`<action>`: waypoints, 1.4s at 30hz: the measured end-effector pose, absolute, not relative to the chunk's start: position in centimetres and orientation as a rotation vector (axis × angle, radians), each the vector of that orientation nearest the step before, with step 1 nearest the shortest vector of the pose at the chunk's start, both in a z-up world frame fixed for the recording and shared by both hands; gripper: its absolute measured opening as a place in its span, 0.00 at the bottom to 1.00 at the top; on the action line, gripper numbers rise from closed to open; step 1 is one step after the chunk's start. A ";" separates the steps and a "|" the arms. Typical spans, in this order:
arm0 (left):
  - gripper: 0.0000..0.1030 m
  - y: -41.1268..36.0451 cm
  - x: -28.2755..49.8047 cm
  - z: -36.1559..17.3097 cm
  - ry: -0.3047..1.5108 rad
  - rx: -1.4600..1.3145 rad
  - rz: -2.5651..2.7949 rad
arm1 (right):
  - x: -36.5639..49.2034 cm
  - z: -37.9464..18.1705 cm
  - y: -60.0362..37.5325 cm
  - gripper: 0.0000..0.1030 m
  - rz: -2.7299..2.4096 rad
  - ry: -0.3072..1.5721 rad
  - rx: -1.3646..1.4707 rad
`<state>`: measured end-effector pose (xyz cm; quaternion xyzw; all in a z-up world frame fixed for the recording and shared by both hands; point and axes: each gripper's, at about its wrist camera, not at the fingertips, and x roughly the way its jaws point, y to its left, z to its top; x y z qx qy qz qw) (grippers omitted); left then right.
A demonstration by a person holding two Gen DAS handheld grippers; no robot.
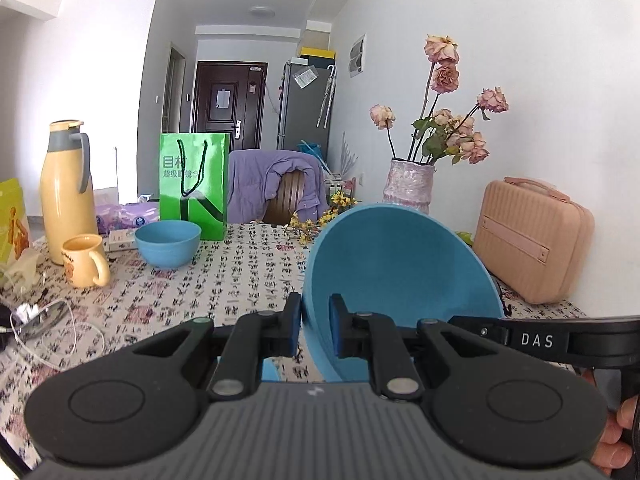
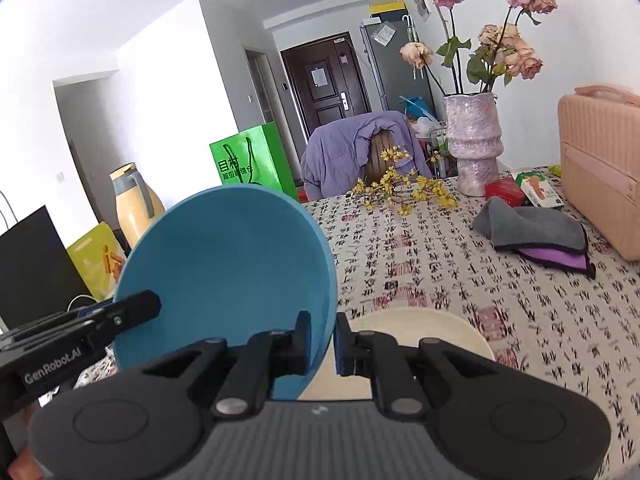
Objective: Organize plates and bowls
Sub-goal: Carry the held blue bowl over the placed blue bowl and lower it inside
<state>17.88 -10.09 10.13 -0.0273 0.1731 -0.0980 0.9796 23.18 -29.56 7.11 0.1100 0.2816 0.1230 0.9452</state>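
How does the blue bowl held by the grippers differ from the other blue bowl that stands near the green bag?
The held blue bowl is tipped on its side, lifted off the table; the far blue bowl sits upright on the tablecloth. The held one is pinched at its rim by the left gripper and right gripper; nothing touches the far one. Both are the same blue.

Tilted blue bowl (image 1: 400, 264) aloft; second blue bowl (image 1: 168, 243) upright on table

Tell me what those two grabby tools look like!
Both look alike. The left black plastic tool has two round discs on a ribbed grey body, linkage arms with silver rivets, and fingers with blue pads. The right black plastic tool matches it. White lettering "DAS" marks one side arm, "GenRobot.AI" the other. Bare fingers show, no sleeves or cables.
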 end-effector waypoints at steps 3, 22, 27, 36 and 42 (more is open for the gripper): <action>0.14 -9.7 16.3 9.3 0.351 -0.065 -0.196 | 21.5 6.5 -29.5 0.11 0.253 0.566 0.228; 0.15 -5.7 8.3 5.2 0.329 -0.116 -0.175 | 12.7 2.7 -26.0 0.12 0.293 0.535 0.225; 0.15 -5.1 7.5 4.5 0.326 -0.116 -0.160 | 12.1 2.4 -25.1 0.12 0.292 0.526 0.193; 0.15 -3.6 8.1 3.8 0.343 -0.153 -0.134 | 12.4 1.7 -23.5 0.12 0.302 0.527 0.163; 0.15 -1.9 10.7 4.7 0.350 -0.182 -0.122 | 14.9 2.1 -22.1 0.12 0.318 0.519 0.174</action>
